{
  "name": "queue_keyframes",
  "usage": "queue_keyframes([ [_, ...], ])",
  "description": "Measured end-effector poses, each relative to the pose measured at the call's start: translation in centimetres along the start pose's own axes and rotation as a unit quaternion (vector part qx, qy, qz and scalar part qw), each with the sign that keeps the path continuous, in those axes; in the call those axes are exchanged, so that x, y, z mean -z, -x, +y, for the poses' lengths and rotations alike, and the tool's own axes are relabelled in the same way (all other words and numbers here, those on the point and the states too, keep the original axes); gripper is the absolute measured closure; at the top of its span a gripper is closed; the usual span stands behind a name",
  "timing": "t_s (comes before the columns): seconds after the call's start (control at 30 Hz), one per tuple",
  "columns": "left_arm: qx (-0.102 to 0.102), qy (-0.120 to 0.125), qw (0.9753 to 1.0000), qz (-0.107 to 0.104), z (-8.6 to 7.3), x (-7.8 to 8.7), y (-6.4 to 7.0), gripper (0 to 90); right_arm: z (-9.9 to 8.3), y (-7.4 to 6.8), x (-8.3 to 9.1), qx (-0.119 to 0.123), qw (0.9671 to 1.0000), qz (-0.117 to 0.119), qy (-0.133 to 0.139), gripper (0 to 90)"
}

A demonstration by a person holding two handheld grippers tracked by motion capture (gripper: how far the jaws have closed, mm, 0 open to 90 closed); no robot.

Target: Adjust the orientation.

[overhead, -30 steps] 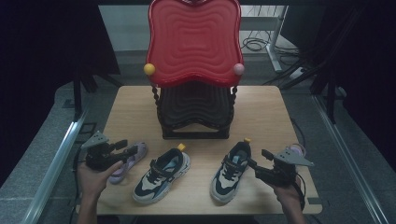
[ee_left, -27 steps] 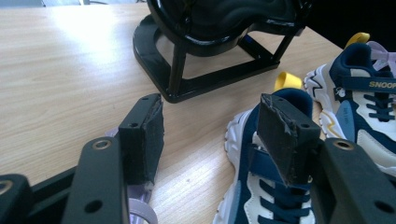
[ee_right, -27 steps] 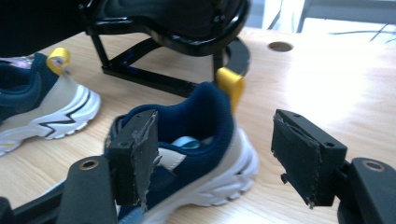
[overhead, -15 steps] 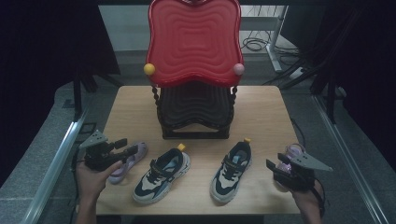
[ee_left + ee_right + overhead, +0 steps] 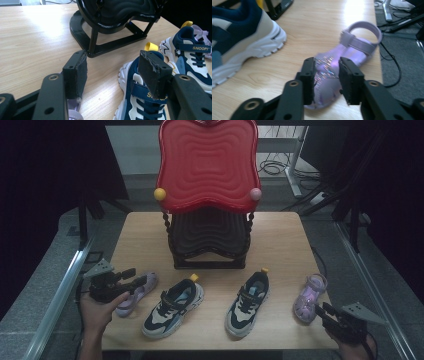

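Two purple sandals and two navy-and-cream sneakers lie in a row along the table's front. My left gripper [image 5: 134, 276] [image 5: 112, 72] hovers open just above the left sandal [image 5: 131, 296] [image 5: 73, 115], nothing between its jaws. The left sneaker [image 5: 172, 307] [image 5: 140, 107] is right beside it, and the right sneaker [image 5: 247, 302] [image 5: 192, 55] [image 5: 239, 37] lies farther along. My right gripper [image 5: 325, 309] [image 5: 327, 75] sits at the front right corner, jaws partly apart over the toe of the right sandal [image 5: 311, 295] [image 5: 359, 45], which looks blurred.
A black stand with a red wavy top [image 5: 210, 185] [image 5: 110, 22] occupies the middle of the wooden table [image 5: 280, 240], behind the shoes. Cables run over the floor at the back right. Metal rails line both sides of the table.
My right gripper has drawn back from beside the right sneaker toward the front right corner, which uncovers the right sandal. The left gripper has stayed in place.
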State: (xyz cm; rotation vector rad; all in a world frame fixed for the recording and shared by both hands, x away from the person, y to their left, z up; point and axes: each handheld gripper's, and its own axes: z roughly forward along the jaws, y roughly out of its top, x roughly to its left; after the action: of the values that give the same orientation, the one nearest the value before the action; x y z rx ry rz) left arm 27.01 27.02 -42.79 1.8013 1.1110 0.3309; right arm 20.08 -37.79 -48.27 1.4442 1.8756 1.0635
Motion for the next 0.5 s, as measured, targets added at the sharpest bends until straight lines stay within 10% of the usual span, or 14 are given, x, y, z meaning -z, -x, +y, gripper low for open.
queue_keyframes([
  [0.5,-0.008,-0.020,0.9996,0.017,-0.8,-0.1,0.0,42.7,-1.9,2.2,-1.5,0.014,0.9984,-0.012,-0.054,90.0],
])
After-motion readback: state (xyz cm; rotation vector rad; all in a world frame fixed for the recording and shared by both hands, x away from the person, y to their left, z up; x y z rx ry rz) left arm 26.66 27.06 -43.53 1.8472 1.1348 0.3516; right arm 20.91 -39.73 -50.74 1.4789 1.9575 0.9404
